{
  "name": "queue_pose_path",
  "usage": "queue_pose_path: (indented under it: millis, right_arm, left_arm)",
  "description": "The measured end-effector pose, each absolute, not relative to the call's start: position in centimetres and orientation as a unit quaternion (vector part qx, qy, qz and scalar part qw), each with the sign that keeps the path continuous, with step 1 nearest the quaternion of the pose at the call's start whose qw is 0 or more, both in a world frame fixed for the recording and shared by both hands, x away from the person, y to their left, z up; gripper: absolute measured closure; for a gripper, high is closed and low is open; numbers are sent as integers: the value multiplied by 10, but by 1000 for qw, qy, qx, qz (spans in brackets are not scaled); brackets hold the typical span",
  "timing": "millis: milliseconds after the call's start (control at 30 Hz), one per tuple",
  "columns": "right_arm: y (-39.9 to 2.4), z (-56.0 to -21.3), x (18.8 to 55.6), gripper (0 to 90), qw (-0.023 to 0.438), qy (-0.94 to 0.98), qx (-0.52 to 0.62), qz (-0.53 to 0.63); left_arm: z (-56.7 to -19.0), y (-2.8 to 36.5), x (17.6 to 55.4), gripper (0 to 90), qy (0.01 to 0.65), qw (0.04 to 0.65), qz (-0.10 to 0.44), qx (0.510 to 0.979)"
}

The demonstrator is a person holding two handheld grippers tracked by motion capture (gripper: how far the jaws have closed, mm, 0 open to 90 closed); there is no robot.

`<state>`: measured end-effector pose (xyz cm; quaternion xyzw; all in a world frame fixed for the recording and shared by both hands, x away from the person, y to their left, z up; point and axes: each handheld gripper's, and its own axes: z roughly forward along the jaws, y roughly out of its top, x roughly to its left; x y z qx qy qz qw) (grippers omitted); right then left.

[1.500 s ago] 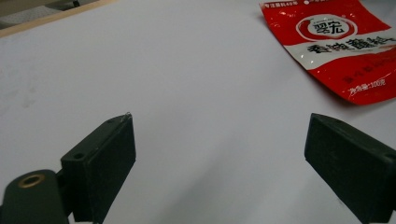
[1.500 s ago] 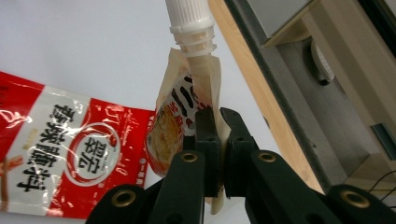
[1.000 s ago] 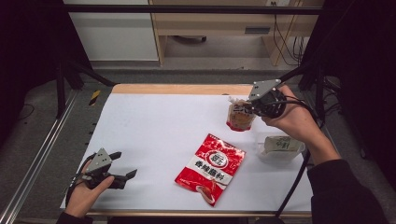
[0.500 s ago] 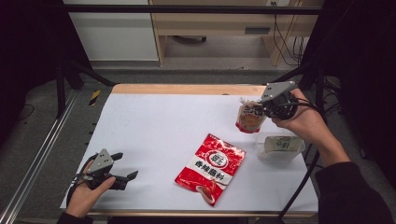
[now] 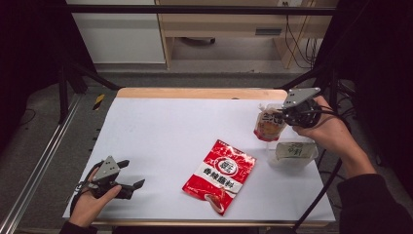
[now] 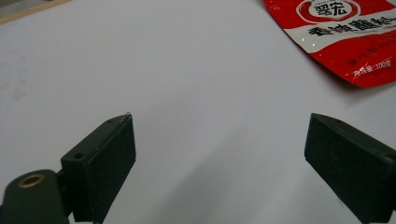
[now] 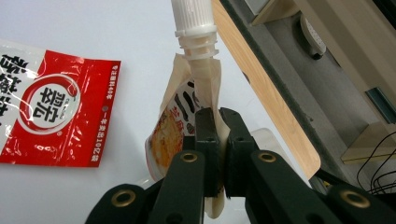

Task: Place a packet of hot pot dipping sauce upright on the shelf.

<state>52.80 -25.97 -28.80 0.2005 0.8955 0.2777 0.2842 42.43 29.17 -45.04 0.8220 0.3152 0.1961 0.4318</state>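
Spouted pouch [image 7: 187,116] pinched in my right tool [image 7: 219,154]; my left tool [image 6: 219,154] spread wide over bare table [image 6: 187,70]

The spout pouch [image 7: 187,116] sits between the right jaws, above the bench [image 5: 170,131]. The sachet [image 6: 345,42] lies beyond the left jaws, right of them.

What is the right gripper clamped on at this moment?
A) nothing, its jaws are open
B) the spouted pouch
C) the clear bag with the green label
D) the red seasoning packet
B: the right gripper has its jaws pressed together on the spouted pouch, just below its white cap.
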Motion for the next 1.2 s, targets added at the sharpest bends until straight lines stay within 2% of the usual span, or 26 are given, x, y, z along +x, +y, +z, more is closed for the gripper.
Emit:
queue_pose_path:
  millis: [633, 1200]
  right_arm:
    - [-297, -291, 519, 874, 272, 898, 220, 268]
    - [-304, -311, 521, 872, 254, 900, 234, 264]
  left_arm:
    - [-450, 293, 425, 87, 315, 432, 196, 822]
    - [-451, 291, 425, 87, 313, 430, 193, 825]
